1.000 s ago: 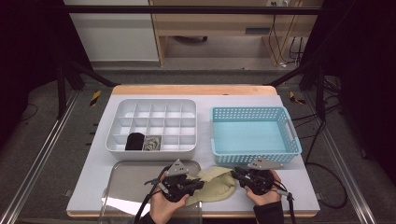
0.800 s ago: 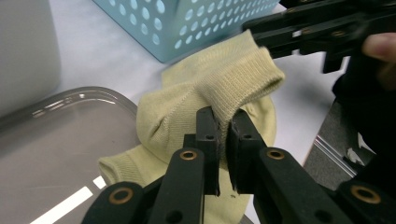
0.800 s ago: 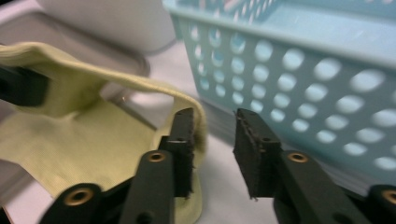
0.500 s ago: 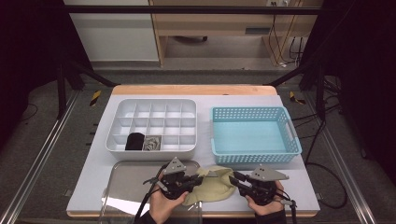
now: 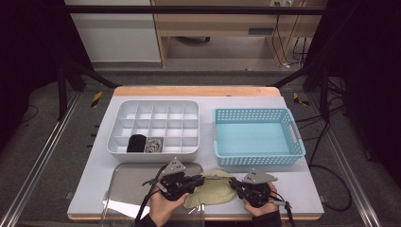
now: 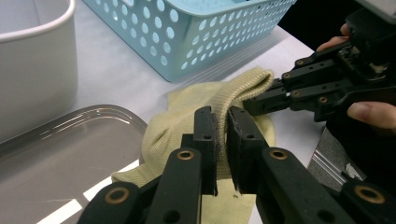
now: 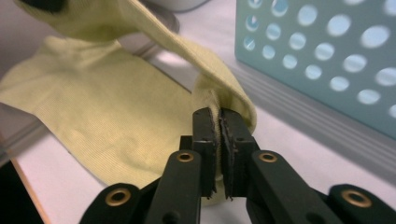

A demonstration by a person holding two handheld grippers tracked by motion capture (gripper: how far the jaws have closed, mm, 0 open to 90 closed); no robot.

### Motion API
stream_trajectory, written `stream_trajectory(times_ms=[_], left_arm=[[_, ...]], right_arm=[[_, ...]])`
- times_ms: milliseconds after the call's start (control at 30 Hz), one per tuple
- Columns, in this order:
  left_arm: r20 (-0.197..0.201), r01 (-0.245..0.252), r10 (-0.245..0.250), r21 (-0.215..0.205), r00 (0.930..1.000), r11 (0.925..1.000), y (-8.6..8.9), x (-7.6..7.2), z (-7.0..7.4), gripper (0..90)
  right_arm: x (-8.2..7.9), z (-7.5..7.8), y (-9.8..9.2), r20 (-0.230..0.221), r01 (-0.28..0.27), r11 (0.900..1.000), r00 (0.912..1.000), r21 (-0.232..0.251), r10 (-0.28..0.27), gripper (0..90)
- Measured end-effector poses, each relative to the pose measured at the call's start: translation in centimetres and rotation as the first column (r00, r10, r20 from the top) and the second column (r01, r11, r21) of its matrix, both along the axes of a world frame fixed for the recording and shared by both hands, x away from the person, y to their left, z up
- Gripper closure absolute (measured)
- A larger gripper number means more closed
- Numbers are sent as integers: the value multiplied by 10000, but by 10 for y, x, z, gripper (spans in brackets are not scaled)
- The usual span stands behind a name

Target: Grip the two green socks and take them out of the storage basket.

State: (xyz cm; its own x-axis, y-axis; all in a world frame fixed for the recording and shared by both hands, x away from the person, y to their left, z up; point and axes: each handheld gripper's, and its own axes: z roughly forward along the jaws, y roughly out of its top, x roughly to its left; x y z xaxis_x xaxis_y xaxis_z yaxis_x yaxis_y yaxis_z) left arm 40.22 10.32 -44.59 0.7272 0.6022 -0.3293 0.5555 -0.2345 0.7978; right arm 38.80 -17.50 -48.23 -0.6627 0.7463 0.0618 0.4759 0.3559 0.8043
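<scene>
**Two grippers pinching one yellow sock**

The pale yellow sock [image 5: 213, 191] is lying at the tabletop's near edge, partly over the clear tray [image 5: 124, 189]. The left gripper [image 6: 222, 140] is clamping its middle fold; the right gripper [image 7: 219, 135], having just been closing, is nipping its cuff.

Pale yellow knit sock [image 5: 210, 189], fine ribbed weave, with a thicker ribbed cuff [image 6: 250, 86]. Lies at the near edge of the white table [image 5: 302, 182], just near of the blue perforated basket [image 5: 257, 137], its left part overlapping the right rim of the clear tray [image 5: 142, 170]. Body mostly flat on the table but rumpled; one fold is raised off the surface and drawn up into a ridge [image 7: 187, 46]. Cuff end points right, lifted slightly. Fabric is pinched at two places, mid-body [image 6: 219, 135] and at the right-hand edge [image 7: 219, 105]. No holes or stains visible.
</scene>
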Motion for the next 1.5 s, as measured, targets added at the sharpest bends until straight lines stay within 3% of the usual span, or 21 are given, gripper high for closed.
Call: stream_trajectory(times_ms=[100,233,333,500,633,700,867,1000,1267,1333,1433,1500], left_arm=[[-87,-24,23,-92,10000,10000,3,0,3,818],[-188,-97,91,-289,9998,9995,9,-1,10,822],[-334,-124,111,-380,9994,9992,12,-2,14,823],[-610,-202,197,-72,9979,9998,9,3,6,807],[-286,-268,275,267,9992,9993,4,9,-4,738],[-63,-379,383,527,9992,9979,5,11,-7,700],[271,-604,592,453,9979,9971,15,12,-5,658],[272,-629,617,446,9977,9970,16,6,-6,639],[328,-435,412,717,9986,9965,7,0,-9,621],[202,-459,444,789,9988,9958,5,3,-12,648],[-46,-462,468,818,9989,9956,2,6,-16,762],[-25,-430,434,891,9991,9951,1,6,-17,822]], right_arm=[[-3,9,-4,-47,-224,9991,9997,360,226,864],[-11,28,-17,-140,-558,9893,9982,1344,582,843],[-13,37,-26,-368,-704,9863,9964,1491,767,840],[-5,28,-33,-928,-228,9948,9952,990,321,852],[4,15,-33,-837,302,9988,9961,392,-268,799],[7,12,-33,-732,369,9986,9967,375,-341,778],[2,20,-35,-265,490,9967,9985,646,-474,715],[-3,24,-41,-156,801,9934,9967,816,-791,686],[-1,18,-52,-743,1505,9838,9868,971,-1436,659],[1,14,-50,-1064,1481,9845,9847,941,-1380,651],[3,6,-47,-1460,1372,9869,9815,851,-1238,659],[4,3,-45,-1598,1237,9891,9810,794,-1099,717]])
